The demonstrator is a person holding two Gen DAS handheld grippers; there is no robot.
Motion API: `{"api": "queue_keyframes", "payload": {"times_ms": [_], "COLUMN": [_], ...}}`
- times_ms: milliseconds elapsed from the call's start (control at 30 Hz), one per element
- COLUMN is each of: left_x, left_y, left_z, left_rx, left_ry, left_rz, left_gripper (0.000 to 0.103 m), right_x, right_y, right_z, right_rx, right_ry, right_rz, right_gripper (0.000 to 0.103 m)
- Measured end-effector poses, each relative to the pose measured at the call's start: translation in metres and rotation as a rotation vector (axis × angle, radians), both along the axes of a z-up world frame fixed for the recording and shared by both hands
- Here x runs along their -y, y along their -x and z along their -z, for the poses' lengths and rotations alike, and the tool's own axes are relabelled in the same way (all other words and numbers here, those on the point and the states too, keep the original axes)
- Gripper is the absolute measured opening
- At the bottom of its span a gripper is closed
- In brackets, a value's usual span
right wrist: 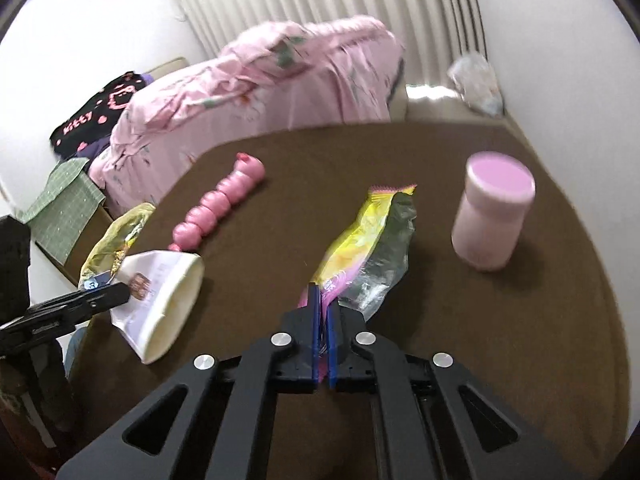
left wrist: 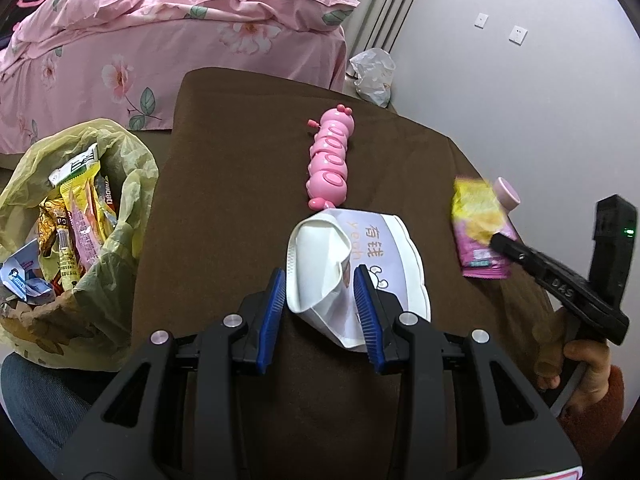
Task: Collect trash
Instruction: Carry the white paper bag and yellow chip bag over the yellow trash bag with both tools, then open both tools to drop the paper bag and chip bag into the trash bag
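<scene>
A squashed white paper cup point(left wrist: 360, 268) lies on its side on the brown table point(left wrist: 224, 208). My left gripper point(left wrist: 320, 280) is open, its blue pads either side of the cup's crumpled lower edge. The cup also shows in the right wrist view point(right wrist: 160, 304). My right gripper point(right wrist: 323, 300) is shut on a yellow and pink snack wrapper point(right wrist: 360, 240) and holds it off the table; the wrapper also shows in the left wrist view point(left wrist: 476, 228). A yellow-green trash bag point(left wrist: 80, 240) full of wrappers stands left of the table.
A pink caterpillar toy point(left wrist: 330, 156) lies at the table's middle, beyond the cup. A pink jar point(right wrist: 492, 216) stands at the right. A pink bed point(left wrist: 168, 40) and a white plastic bag point(left wrist: 372, 72) are behind the table.
</scene>
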State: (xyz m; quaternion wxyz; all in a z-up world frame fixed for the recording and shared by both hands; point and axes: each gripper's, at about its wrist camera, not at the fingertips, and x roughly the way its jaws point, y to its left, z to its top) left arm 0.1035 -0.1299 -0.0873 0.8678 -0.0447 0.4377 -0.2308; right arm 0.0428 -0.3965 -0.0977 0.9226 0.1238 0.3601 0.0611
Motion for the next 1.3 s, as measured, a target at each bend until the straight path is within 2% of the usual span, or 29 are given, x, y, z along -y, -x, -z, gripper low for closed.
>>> {"api": "queue_keyframes", "payload": {"times_ms": [200, 233, 267, 500, 667, 800, 867, 967, 1100, 1200, 1300], "left_x": [0.003, 0.002, 0.001, -0.021, -0.072, -0.126, -0.149, -0.184, -0.212, -0.219, -0.223], "left_y": [-0.003, -0.003, -0.002, 0.008, 0.006, 0.0, -0.005, -0.01, -0.018, -0.03, -0.044], "left_z": [0.004, 0.004, 0.003, -0.028, -0.06, -0.072, -0.068, -0.051, -0.02, 0.002, 0.024], "left_rx": [-0.014, -0.018, -0.018, 0.094, 0.22, 0.3, 0.297, 0.25, 0.18, 0.125, 0.065], "left_ry": [-0.014, -0.001, 0.006, 0.022, -0.012, -0.125, -0.164, -0.144, -0.124, -0.129, -0.139], "left_rz": [-0.012, -0.006, -0.003, -0.043, -0.191, -0.363, -0.431, -0.518, -0.57, -0.578, -0.584], "left_gripper": [0.033, 0.026, 0.025, 0.025, 0.025, 0.025, 0.025, 0.025, 0.025, 0.025, 0.025], "right_x": [-0.008, -0.009, -0.01, -0.031, -0.062, -0.102, -0.125, -0.168, -0.23, -0.279, -0.313], "right_y": [0.004, 0.005, 0.007, 0.015, 0.008, -0.008, -0.019, -0.043, -0.081, -0.119, -0.149], "right_z": [-0.024, -0.027, -0.029, -0.059, -0.087, -0.106, -0.111, -0.11, -0.095, -0.065, -0.032], "right_rx": [0.057, 0.061, 0.064, 0.119, 0.171, 0.196, 0.197, 0.172, 0.1, -0.028, -0.151], "right_ry": [0.029, 0.027, 0.026, 0.06, 0.067, 0.053, 0.05, 0.032, -0.002, 0.003, 0.048], "right_rz": [-0.027, -0.032, -0.036, -0.09, -0.16, -0.259, -0.316, -0.424, -0.571, -0.676, -0.724], "right_gripper": [0.004, 0.004, 0.004, 0.004, 0.004, 0.004, 0.004, 0.004, 0.004, 0.004, 0.004]}}
